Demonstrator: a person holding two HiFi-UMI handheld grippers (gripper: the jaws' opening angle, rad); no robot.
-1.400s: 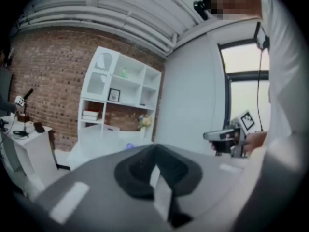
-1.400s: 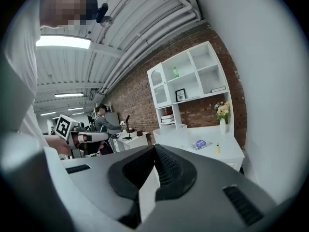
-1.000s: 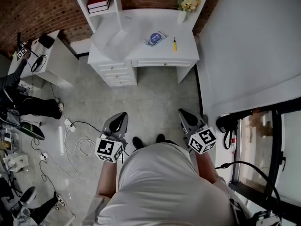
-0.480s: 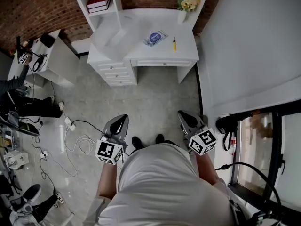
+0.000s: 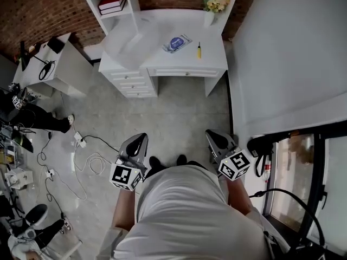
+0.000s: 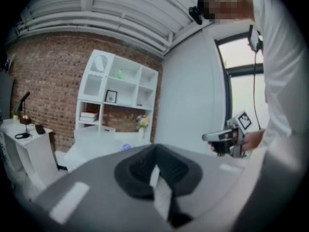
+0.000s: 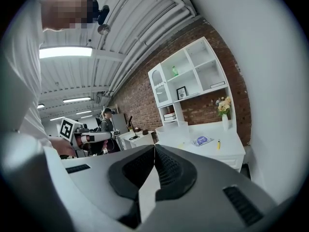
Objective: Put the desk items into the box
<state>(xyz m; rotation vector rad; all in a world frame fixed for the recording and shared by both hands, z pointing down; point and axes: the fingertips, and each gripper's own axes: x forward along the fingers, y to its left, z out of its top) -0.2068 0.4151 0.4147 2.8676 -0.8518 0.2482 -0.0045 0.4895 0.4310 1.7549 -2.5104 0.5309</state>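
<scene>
Far across the floor from both grippers, the white worktop [image 5: 214,39] carries everything the task needs. A translucent box [image 5: 126,43] sits at its left end, a blue-printed packet [image 5: 178,43] near the middle, and a small yellow-handled tool [image 5: 198,50] just right of the packet, toward the front edge. The left gripper [image 5: 140,138] and right gripper [image 5: 211,136] are well apart from the worktop, each with its jaws pressed together on nothing.

Loose white cables [image 5: 89,164] lie on the floor left of the person's path and could catch a foot. At the worktop, jaws not opened in time would likely shove the flat packet rather than pinch it. A nudge could roll the tool off the front edge.

Whether the box has a lid cannot be told, since its pale walls blend into the worktop. The packet's print is too small to read, and the tool could be a screwdriver or a pen.
</scene>
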